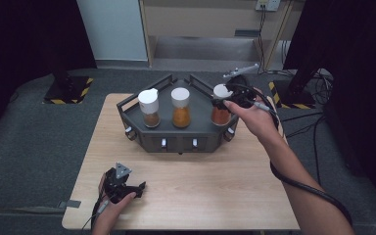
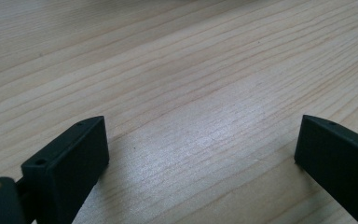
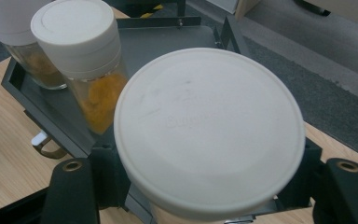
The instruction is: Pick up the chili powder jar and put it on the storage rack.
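Right gripper (image 1: 223, 102) sat right of centre, upper half of the high view, jaws closed on the red spice jar (image 1: 220, 115) just under its white lid (image 3: 209, 133). That jar stood at the right end of the dark tray (image 1: 176, 134), apparently resting on it. In the right gripper view the lid covered most of the lower centre, a jaw on each side of it. Orange jar (image 1: 181, 108) stood mid-tray, brown jar (image 1: 150, 109) at the left end, both upright and well apart. Left gripper (image 1: 127, 188) rested low on the wooden table (image 1: 215, 188), lower left of the high view. Its jaws were spread wide, holding nothing, bare wood between them.
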